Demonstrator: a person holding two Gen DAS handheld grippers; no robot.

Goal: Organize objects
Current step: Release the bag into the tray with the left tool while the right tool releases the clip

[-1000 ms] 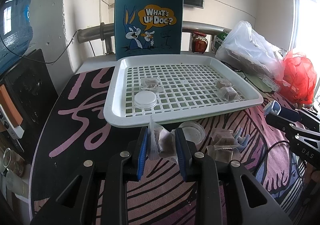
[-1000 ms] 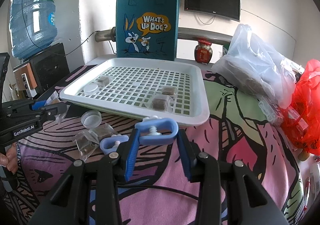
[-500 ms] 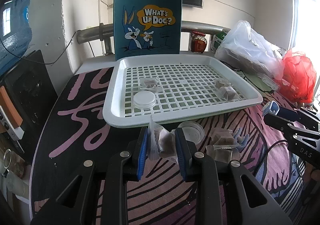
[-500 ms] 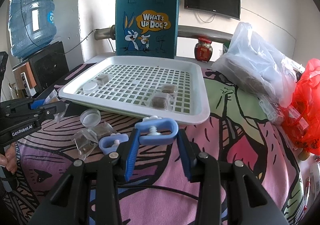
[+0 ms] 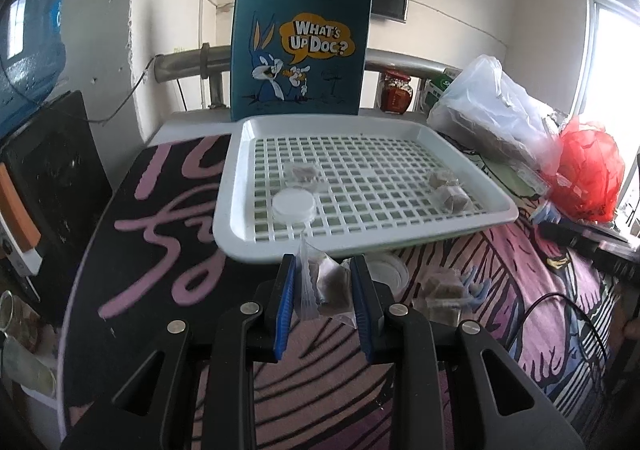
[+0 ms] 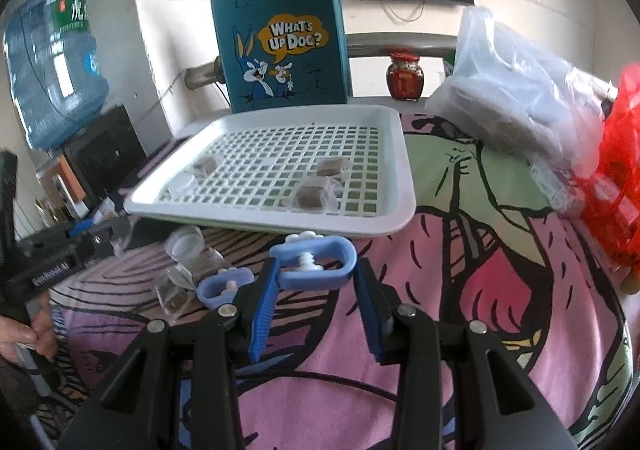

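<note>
Left tongs [image 5: 322, 290] clamped on a clear packet [image 5: 326, 286]; right tongs [image 6: 316, 282] gripping a blue clip [image 6: 314, 260].

Just ahead of both tongs runs the near rim of the white tray [image 5: 360, 242], whose grid floor lies mostly bare between a few packets and a white lid [image 5: 293, 205]. The held packet is crinkled plastic around a brown block. Between the tongs lie a second blue clip [image 6: 224, 286], loose packets and a cup [image 6: 185, 246].

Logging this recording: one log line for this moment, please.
left gripper: shut on packet | right gripper: shut on blue clamp | tray: three packets, one lid
</note>
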